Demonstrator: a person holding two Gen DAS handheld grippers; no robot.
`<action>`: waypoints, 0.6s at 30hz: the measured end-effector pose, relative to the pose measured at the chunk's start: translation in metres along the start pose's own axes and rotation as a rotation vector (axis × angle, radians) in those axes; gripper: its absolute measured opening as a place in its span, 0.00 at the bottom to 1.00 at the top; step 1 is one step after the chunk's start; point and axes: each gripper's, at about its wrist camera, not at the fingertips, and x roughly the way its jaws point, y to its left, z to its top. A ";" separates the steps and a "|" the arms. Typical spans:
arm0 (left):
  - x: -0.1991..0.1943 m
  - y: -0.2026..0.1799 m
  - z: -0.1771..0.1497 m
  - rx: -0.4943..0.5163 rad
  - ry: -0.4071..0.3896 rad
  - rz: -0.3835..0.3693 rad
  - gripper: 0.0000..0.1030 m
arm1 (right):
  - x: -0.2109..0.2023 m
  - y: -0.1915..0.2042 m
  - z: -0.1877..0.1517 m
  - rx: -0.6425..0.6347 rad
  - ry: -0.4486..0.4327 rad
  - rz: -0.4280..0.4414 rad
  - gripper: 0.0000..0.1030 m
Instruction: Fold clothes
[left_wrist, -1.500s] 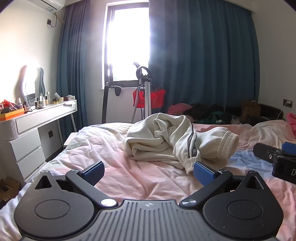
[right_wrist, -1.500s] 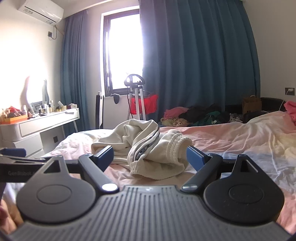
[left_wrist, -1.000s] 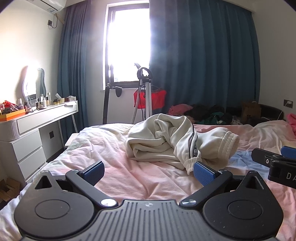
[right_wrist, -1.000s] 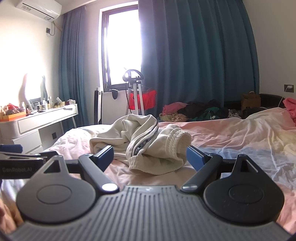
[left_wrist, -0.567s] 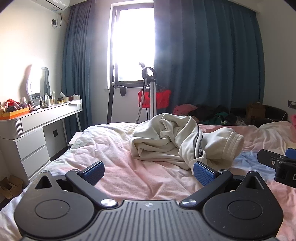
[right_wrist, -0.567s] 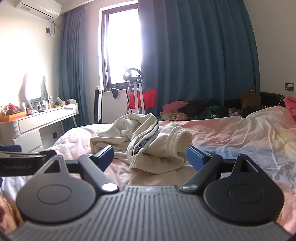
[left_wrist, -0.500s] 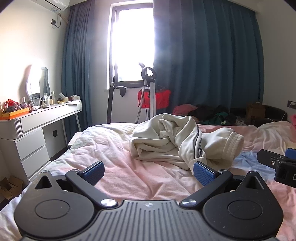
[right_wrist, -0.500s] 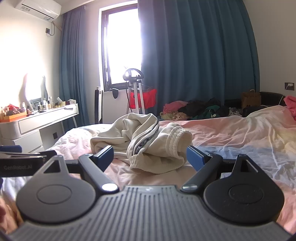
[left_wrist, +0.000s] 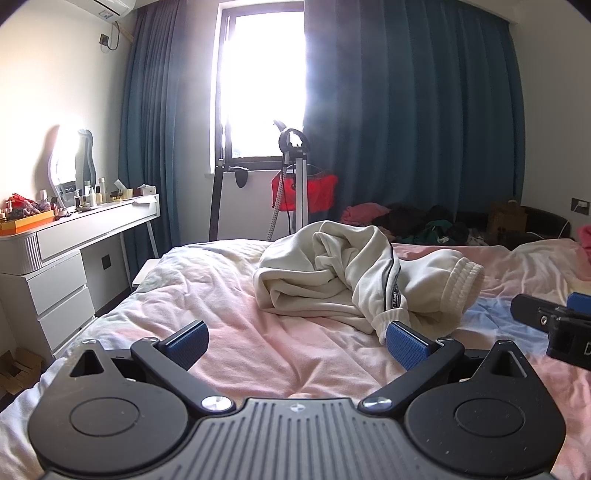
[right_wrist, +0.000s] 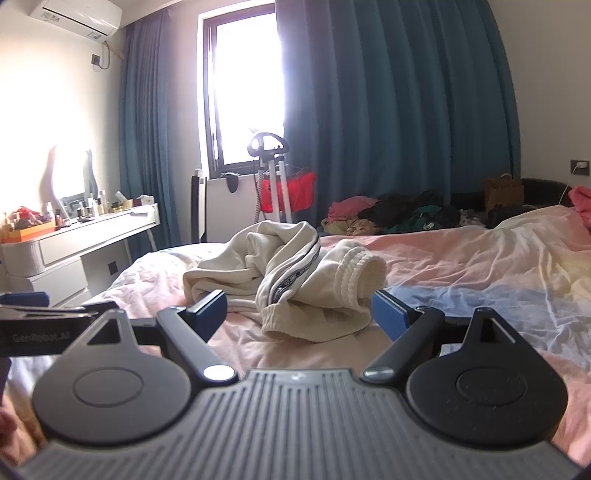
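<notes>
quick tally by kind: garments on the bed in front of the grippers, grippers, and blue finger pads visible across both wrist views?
Cream garments crumpled on the bed: 1, the cream sweatpants
Grippers: 2, left gripper and right gripper, both open and empty
Blue finger pads: 4, two per gripper, e.g.
Total: 7

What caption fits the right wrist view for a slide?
Open right gripper faces a crumpled cream sweatshirt on the pink bed sheet, nothing grasped yet.
</notes>
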 end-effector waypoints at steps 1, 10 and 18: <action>0.000 0.000 -0.001 -0.001 0.000 0.001 1.00 | 0.000 0.000 0.000 0.003 0.001 -0.001 0.84; 0.005 0.005 -0.005 -0.034 0.021 -0.004 1.00 | 0.004 -0.001 -0.002 0.018 0.034 0.003 0.84; 0.011 0.008 0.003 -0.062 0.029 -0.038 1.00 | 0.019 -0.010 0.004 0.059 0.059 -0.006 0.84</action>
